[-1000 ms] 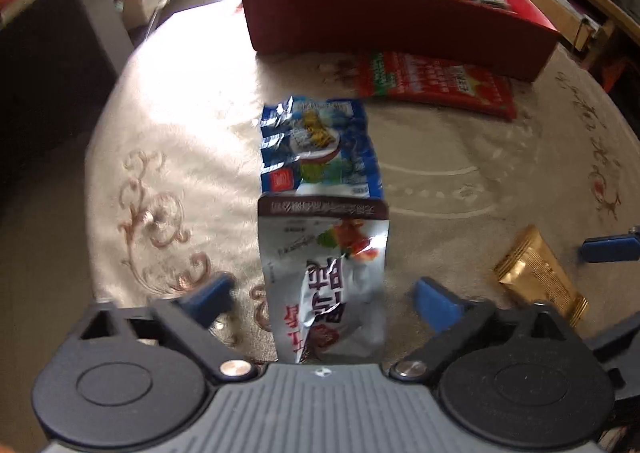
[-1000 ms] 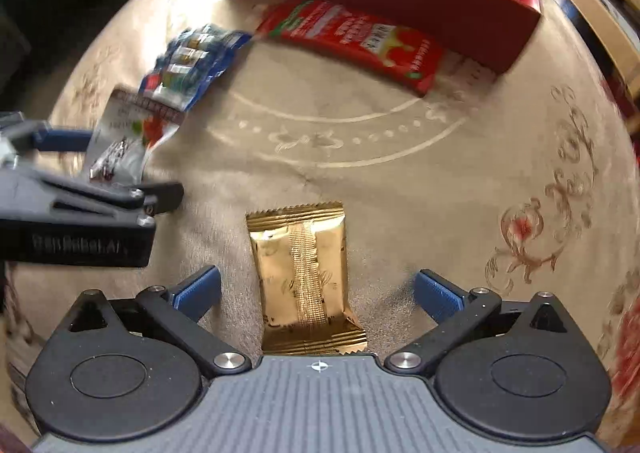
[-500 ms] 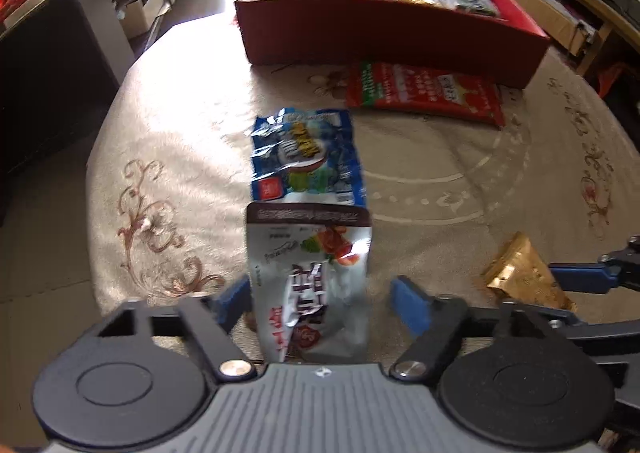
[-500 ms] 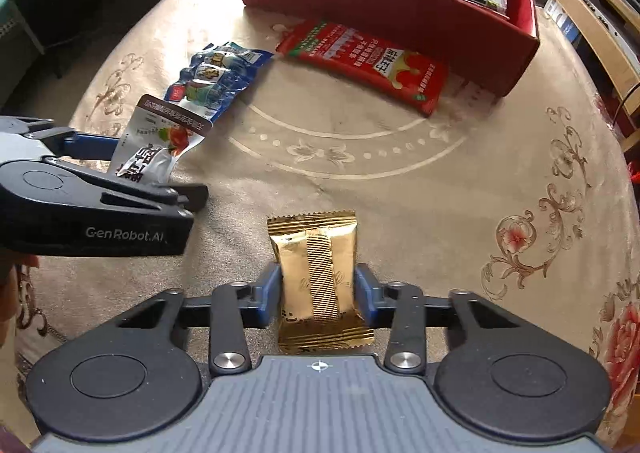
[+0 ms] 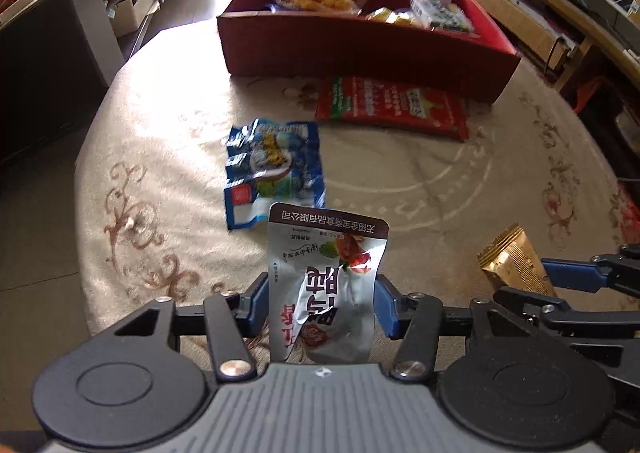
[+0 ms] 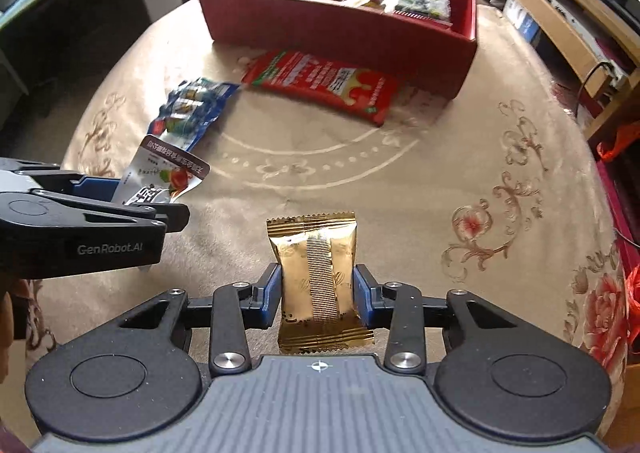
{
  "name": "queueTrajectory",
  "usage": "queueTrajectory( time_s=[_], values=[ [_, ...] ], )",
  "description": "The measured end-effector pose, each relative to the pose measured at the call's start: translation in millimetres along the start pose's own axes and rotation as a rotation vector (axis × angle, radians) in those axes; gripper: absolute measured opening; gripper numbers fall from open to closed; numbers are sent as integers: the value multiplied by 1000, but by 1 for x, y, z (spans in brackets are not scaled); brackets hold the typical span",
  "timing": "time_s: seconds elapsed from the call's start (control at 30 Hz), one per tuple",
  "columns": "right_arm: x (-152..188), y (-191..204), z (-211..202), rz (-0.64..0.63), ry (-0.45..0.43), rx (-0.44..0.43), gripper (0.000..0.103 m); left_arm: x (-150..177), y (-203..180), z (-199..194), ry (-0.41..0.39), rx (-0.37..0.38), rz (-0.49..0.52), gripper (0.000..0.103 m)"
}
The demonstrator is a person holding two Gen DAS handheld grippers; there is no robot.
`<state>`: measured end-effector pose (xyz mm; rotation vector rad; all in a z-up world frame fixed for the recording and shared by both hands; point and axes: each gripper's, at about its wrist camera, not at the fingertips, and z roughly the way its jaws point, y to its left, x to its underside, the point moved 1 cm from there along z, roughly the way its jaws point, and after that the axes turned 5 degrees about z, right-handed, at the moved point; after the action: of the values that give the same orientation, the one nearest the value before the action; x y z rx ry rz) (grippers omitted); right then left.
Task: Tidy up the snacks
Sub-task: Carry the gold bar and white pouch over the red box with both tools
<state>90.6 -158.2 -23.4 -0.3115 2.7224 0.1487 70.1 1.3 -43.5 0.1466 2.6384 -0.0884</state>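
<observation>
Silver pouch: sitting between the blue pads of the left gripper, held off the cloth-covered table — thin, crinkly foil that looks light and is buckling under the squeeze.
Left gripper: its jaws are closing, pads already pressing the pouch's two side edges.
Gold packet: clamped across its middle by the right gripper, jaws drawn together on it — a small pillow pack, probably light, slippery and crushable.
Where to hold: likely best across the sides near the lower seal, as now.
Red box: standing well apart at the table's far side, already holding snacks.
</observation>
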Motion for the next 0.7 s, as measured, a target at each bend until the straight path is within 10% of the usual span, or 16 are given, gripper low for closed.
queueTrajectory(
  time_s=[0.7],
  values=[
    [-45, -14, -4, 69, -100, 37, 46, -50, -4, -11, -101, 10, -3, 48]
  ],
)
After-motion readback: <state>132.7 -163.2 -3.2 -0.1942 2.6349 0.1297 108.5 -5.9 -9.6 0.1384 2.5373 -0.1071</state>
